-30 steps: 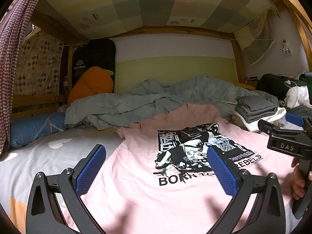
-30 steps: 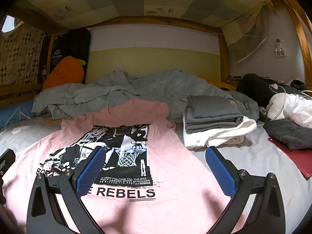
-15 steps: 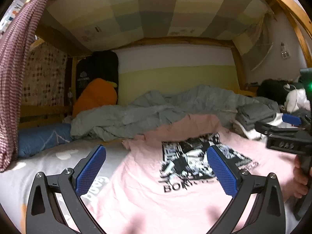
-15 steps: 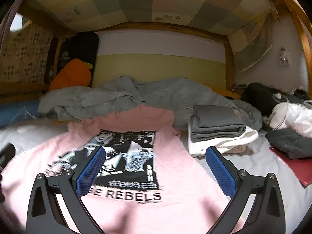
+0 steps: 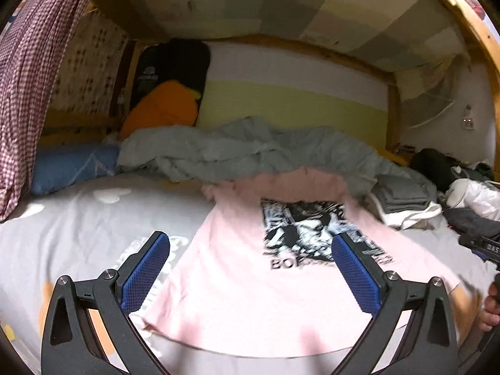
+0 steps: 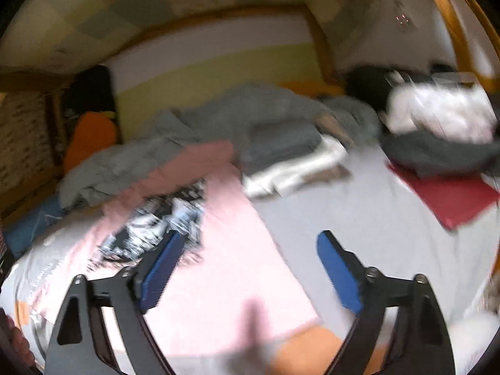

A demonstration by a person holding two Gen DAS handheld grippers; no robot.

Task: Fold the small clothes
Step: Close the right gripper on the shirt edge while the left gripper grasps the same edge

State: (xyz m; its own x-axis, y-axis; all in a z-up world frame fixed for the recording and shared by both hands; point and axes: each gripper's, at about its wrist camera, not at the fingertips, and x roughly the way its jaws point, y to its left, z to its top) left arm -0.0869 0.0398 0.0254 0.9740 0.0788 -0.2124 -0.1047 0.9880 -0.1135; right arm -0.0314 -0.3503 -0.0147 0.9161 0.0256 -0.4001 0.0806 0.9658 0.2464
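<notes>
A: Since a second ago our left gripper (image 5: 250, 278) has slid leftward; its jaws gape empty over the pink T-shirt (image 5: 250, 281), flat on the bed (image 5: 78, 234).

B: Our right gripper (image 6: 247, 268) swung toward the shirt's right hem. Its jaws have just been closing, nothing pinched yet. We judge we're lining up for the first fold.

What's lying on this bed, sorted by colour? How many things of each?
Pink: 1, the T-shirt
Grey: 3, the rumpled duvet, the folded top on the stack, the dark heap
White: 2, the folded garment under it, the bundle
Orange: 1, the plush
Red: 1, the flat piece
Total: 8
</notes>
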